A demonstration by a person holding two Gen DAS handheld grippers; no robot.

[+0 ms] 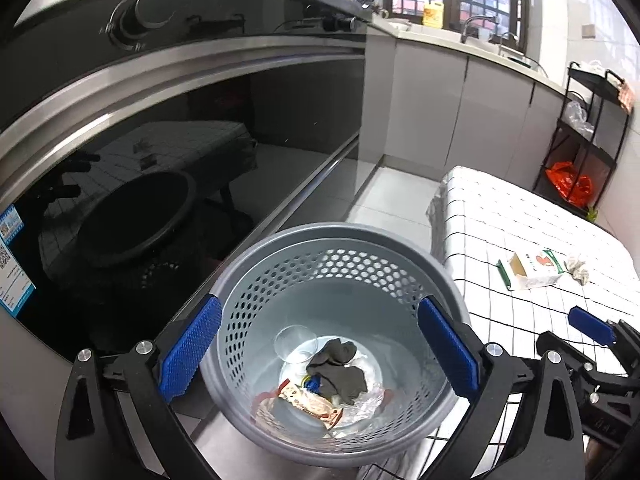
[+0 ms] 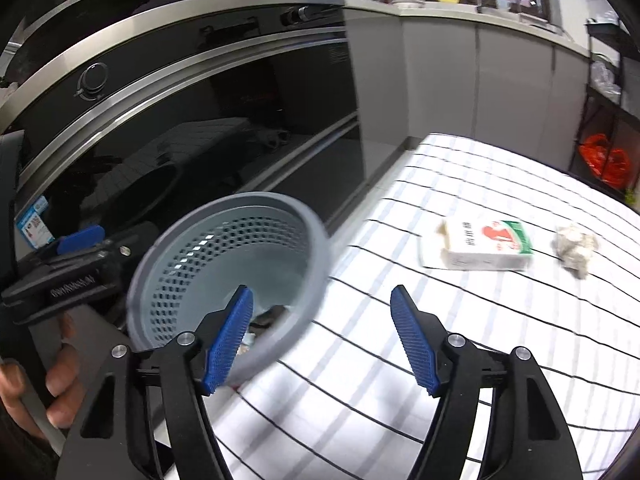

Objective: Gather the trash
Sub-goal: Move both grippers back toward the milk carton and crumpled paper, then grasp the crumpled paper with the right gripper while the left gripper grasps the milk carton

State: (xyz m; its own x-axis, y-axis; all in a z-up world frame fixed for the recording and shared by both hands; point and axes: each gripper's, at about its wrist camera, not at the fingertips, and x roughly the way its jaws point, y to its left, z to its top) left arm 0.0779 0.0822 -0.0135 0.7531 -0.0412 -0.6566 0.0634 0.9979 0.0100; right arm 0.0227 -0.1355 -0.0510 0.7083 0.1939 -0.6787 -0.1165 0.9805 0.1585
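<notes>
A grey perforated waste basket (image 1: pixel 256 280) sits by the table's left edge, also in the right wrist view (image 2: pixel 180 264). It holds a dark rag (image 1: pixel 340 368), a clear cup (image 1: pixel 294 344) and wrappers (image 1: pixel 304 404). My left gripper (image 1: pixel 320 352) is open, its pads wide on either side of the basket. A white carton (image 1: pixel 534 270) (image 2: pixel 484 246) and a crumpled paper ball (image 1: pixel 578 268) (image 2: pixel 576 248) lie on the checked tablecloth (image 2: pixel 400 360). My right gripper (image 2: pixel 320 336) is open and empty above the cloth, near the basket rim.
A black glass oven front (image 1: pixel 180 160) with a steel counter stands to the left. Grey cabinets (image 1: pixel 440 100) run along the back. A black rack (image 1: pixel 588 140) with an orange bag (image 1: pixel 568 184) stands at the far right.
</notes>
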